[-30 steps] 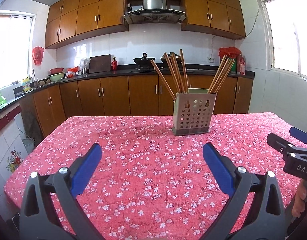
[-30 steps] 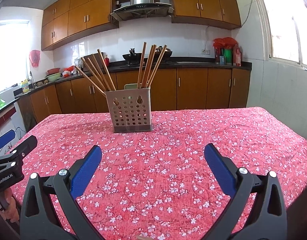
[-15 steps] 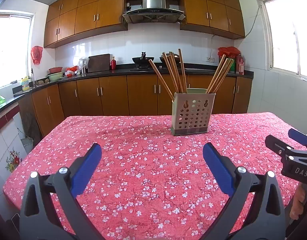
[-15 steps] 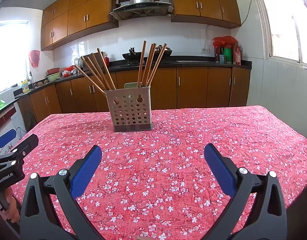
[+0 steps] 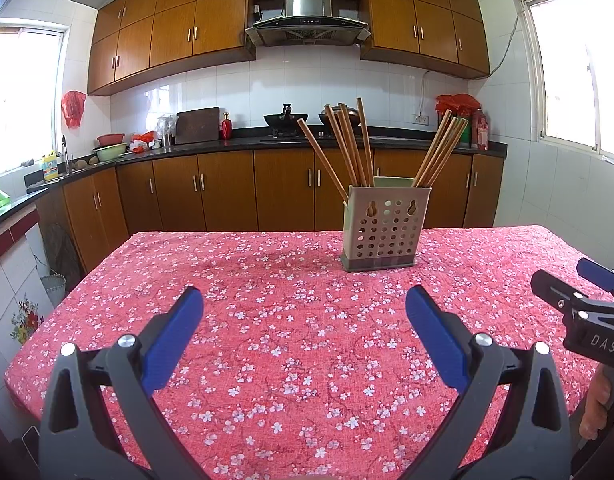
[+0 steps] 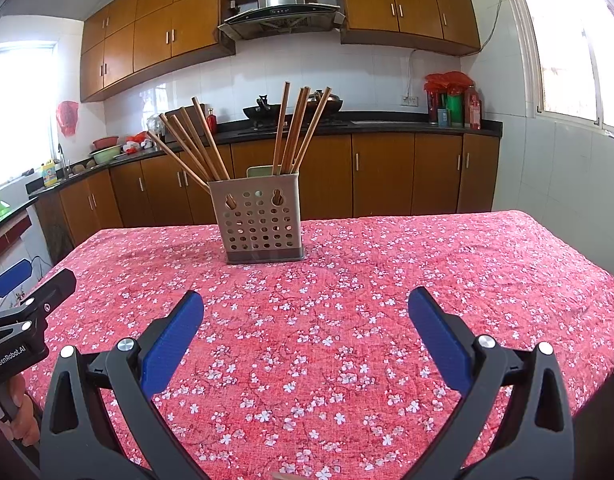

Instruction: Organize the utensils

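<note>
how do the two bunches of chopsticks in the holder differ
The left bunch fans out wide and leans left; the right bunch stays tight and leans right. The left bunch reaches higher than the right bunch. Both are plain wood, standing in the same holder.

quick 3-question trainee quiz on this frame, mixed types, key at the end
1. True or false: the left gripper is shut on a chopstick.
2. The chopsticks stand in: A) a wok, B) the perforated holder, C) a drawer.
3. Fill in: the holder stands on the ___ floral tablecloth.

Key: 1 false, both it and the right gripper are open and hold nothing. 2 B. 3 red.
</note>
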